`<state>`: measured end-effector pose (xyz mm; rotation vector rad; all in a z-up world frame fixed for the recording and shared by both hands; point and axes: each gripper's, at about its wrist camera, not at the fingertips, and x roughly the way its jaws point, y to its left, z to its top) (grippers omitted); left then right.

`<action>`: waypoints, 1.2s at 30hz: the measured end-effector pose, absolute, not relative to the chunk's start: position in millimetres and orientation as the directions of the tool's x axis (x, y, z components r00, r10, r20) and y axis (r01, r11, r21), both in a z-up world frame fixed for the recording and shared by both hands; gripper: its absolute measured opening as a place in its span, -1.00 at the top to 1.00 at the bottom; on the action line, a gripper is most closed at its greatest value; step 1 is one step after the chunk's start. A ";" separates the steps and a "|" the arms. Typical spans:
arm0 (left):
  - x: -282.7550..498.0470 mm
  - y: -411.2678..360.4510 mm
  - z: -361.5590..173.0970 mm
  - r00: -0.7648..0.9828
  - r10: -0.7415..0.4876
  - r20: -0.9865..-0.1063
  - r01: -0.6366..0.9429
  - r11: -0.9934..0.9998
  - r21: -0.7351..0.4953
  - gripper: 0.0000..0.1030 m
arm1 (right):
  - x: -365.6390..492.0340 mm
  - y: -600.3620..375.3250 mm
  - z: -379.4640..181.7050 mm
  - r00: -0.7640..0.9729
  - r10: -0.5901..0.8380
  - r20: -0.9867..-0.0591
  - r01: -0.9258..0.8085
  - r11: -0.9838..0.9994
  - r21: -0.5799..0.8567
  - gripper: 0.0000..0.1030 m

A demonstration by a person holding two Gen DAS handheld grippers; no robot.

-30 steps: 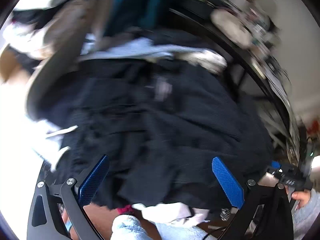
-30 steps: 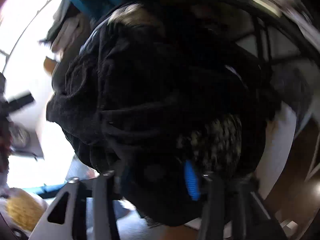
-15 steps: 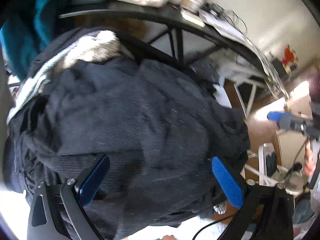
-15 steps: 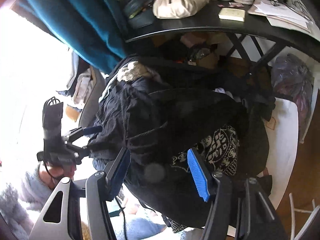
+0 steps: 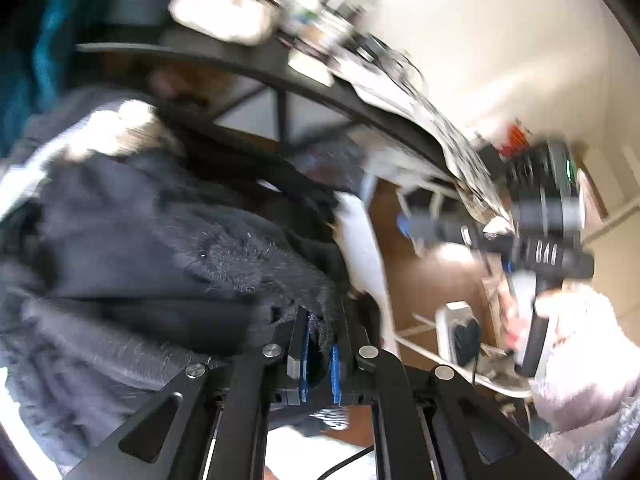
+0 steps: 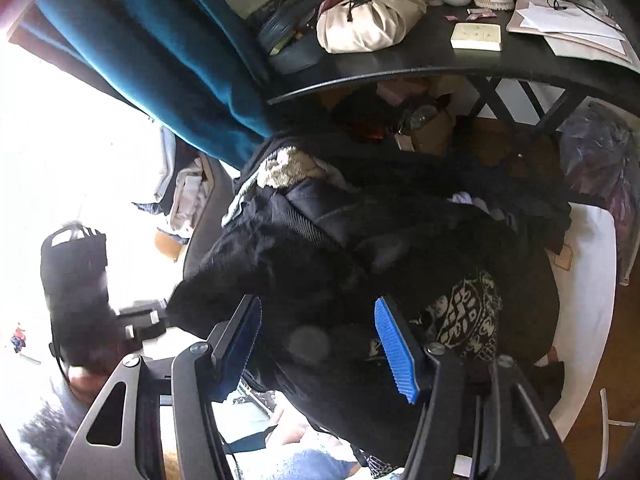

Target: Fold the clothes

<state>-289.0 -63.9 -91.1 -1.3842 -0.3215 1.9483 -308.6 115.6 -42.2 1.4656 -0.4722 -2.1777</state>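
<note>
A pile of dark clothes (image 6: 380,240) lies heaped on a white surface (image 6: 588,280). On top is a black fuzzy garment (image 5: 168,248), and my left gripper (image 5: 320,360) is shut on its near edge, with fabric pinched between the blue pads. A black-and-white patterned garment (image 6: 464,312) shows at the pile's right side. My right gripper (image 6: 320,344) hangs open just above the pile with nothing between its fingers. In the right wrist view, the left gripper (image 6: 160,314) touches the pile's left edge. The left wrist view shows the right gripper (image 5: 412,226) blurred, away from the pile.
Behind the pile stands a black table (image 6: 400,68) with a beige pouch (image 6: 368,16), bottles and papers. A teal curtain (image 6: 160,60) hangs at the left. Wooden floor (image 5: 420,280) and a dark plastic bag (image 6: 600,152) lie to the right. A fluffy sleeve (image 5: 580,340) holds the right gripper.
My left gripper, open half a second ago, has shut on the black garment's edge. The right gripper stays open over the pile and has moved little.
</note>
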 end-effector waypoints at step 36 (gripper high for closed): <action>-268.9 -177.2 -110.0 -0.302 0.584 -0.754 -0.187 -0.812 -0.553 -0.17 | -301.6 36.1 -52.4 -0.336 -0.258 -0.906 0.377 -0.918 0.122 0.93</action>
